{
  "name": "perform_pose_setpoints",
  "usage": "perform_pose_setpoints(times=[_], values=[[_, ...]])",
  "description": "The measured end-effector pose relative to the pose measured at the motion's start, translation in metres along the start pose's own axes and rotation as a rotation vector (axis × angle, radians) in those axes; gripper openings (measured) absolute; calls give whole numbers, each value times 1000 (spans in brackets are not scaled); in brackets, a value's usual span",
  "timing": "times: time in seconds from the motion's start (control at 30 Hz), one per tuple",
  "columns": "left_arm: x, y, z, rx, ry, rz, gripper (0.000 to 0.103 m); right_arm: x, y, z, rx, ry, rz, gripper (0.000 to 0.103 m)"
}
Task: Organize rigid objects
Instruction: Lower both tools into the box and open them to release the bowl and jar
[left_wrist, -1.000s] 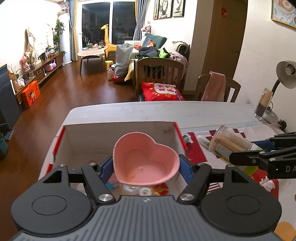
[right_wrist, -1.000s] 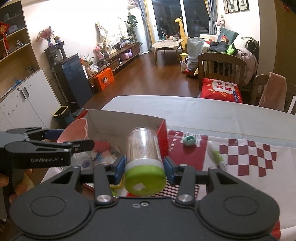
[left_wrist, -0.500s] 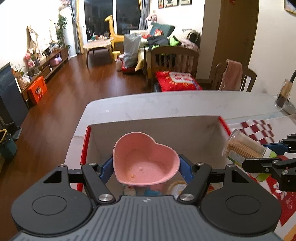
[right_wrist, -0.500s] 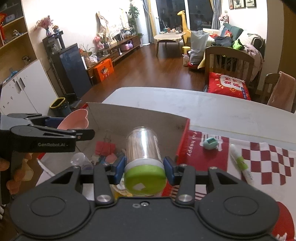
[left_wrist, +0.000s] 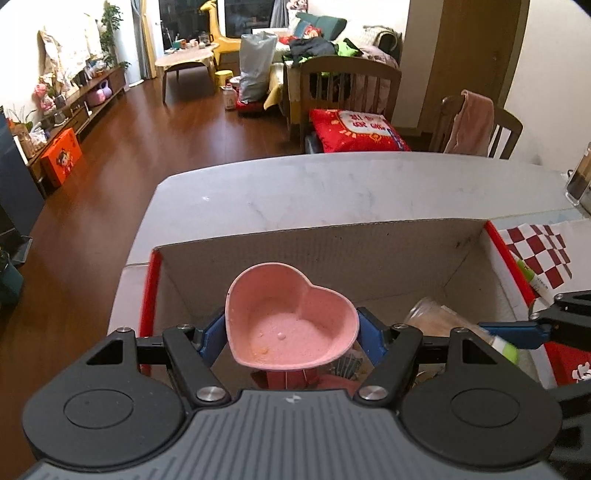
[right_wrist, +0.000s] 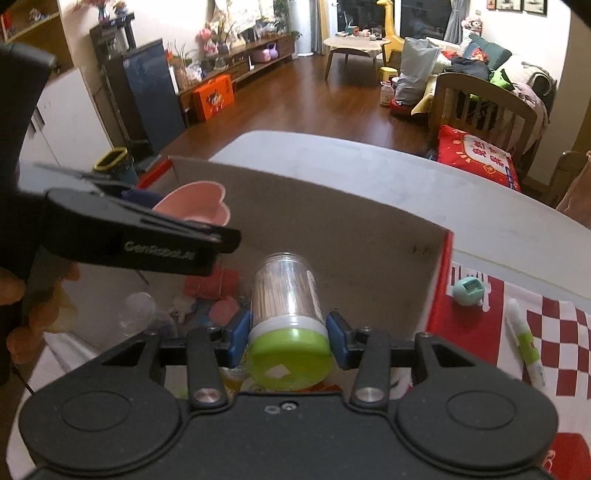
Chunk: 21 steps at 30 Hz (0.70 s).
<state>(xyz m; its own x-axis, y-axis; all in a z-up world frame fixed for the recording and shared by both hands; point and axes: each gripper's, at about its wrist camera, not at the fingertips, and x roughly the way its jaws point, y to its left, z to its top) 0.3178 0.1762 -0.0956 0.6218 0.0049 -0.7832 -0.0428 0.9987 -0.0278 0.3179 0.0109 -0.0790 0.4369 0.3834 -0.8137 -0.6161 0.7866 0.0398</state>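
My left gripper (left_wrist: 291, 332) is shut on a pink heart-shaped bowl (left_wrist: 288, 328), held over the inside of an open cardboard box (left_wrist: 332, 243) with red edges. My right gripper (right_wrist: 288, 328) is shut on a clear toothpick jar (right_wrist: 284, 295) with a green lid, also over the box (right_wrist: 332, 221). In the right wrist view the left gripper's black finger and the pink bowl (right_wrist: 195, 203) show at the left, with a person's fingers below. The jar (left_wrist: 436, 317) appears at the right in the left wrist view. Small red, pink and clear items lie on the box floor.
The box sits on a white table (left_wrist: 332, 184). Right of it lies a red-and-white checked cloth (right_wrist: 554, 332) with a green-white tube (right_wrist: 524, 343) and a small teal item (right_wrist: 467, 291). Chairs stand beyond the far edge. A glass (left_wrist: 578, 181) stands at far right.
Both grippers have moved forward and down over the box with their loads still held. The box now fills more of each view and the jar is inside its walls.
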Motion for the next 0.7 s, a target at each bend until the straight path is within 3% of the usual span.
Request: perform_pose_setpoints(times=[0.23, 0.7], values=[[22, -6, 1, 31, 60, -13, 72, 14, 1, -1, 6, 61, -4, 44], [43, -12, -1, 47, 157, -20, 72, 13, -2, -1, 28, 91, 15, 44]])
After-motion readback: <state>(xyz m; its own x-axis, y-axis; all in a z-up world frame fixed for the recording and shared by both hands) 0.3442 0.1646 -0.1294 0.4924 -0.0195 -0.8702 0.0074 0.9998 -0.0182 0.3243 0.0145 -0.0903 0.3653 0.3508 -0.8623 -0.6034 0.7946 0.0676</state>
